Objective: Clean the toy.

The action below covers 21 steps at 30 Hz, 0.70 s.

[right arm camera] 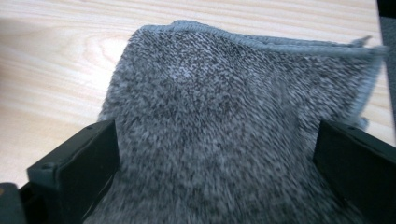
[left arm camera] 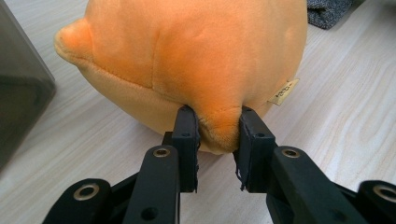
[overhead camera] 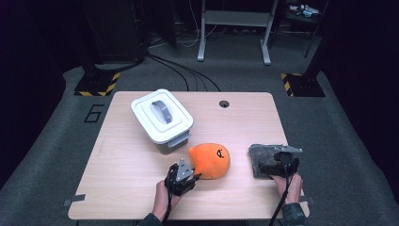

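Orange plush (overhead camera: 210, 160) on table (overhead camera: 127, 160), near front edge, at about mid-width. Pinched at its near underside by left gripper (overhead camera: 187, 175): in left gripper view, black pads (left arm camera: 186, 135) pressed into a fold of orange fabric (left arm camera: 219, 130), jaws narrowed around it. Small tag (left arm camera: 283, 92) on plush at right in that view. Plush body resting on wood, bulk leaning away from gripper.

Grey cloth (overhead camera: 263, 157) well right of plush, flat on table, apart from it. Right gripper (overhead camera: 282, 162) directly over cloth; in right gripper view, jaws spread wide at both picture edges, cloth (right arm camera: 224, 140) lying between them, pads not pressing. Cloth hem (right arm camera: 280, 44) at far side.

White lidded bin (overhead camera: 161, 117) behind plush, just left of it, grey handle (overhead camera: 161, 111) on lid. Cable hole (overhead camera: 224, 103) near far table edge.
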Available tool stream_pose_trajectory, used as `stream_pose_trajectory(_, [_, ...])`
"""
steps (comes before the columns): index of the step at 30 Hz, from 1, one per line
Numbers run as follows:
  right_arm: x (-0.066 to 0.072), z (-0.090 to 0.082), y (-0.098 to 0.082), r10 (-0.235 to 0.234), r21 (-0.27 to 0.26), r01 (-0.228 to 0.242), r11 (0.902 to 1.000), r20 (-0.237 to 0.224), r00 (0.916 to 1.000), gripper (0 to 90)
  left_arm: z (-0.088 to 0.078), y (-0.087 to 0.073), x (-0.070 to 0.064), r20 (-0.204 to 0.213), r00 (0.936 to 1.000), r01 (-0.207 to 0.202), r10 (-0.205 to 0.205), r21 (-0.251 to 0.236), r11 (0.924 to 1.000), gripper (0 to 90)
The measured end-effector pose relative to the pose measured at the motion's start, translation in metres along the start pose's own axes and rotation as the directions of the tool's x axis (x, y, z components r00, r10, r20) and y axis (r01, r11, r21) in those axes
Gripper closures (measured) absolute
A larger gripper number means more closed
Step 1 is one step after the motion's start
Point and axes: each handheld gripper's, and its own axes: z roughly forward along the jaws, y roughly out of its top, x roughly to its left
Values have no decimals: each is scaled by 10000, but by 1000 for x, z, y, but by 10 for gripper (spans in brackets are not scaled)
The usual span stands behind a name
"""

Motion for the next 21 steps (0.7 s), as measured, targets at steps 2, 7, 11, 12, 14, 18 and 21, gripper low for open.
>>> stream_pose_trajectory(2, [0,8,2,-170,294,167,9994,92,9998,2,0,0,1,55,10000,53,-53,57,10000,718])
stream_pose_trajectory(7, [-4,15,0,-137,371,128,9992,261,9996,156,0,0,0,13,10000,74,-74,34,10000,717])
stream_pose_trajectory(11, [-1,15,-5,-226,67,223,9997,466,9987,313,-1,0,0,9,10000,9,-9,43,10000,718])
stream_pose_trajectory(12, [-2,14,-6,-224,-117,229,9997,487,9986,370,0,-1,-1,2,10000,0,0,11,10000,718])
stream_pose_trajectory(14, [-4,13,-9,-180,-431,205,9989,570,9982,477,0,-1,-1,-29,9999,-119,119,-4,9999,719])
stream_pose_trajectory(18, [-5,10,-13,-85,-612,123,9980,618,9981,630,0,-1,-1,-43,9997,-249,249,-18,9997,719])
stream_pose_trajectory(21, [-7,9,-13,51,-763,-17,9971,443,9990,689,0,0,0,0,9991,-422,422,20,9991,719])
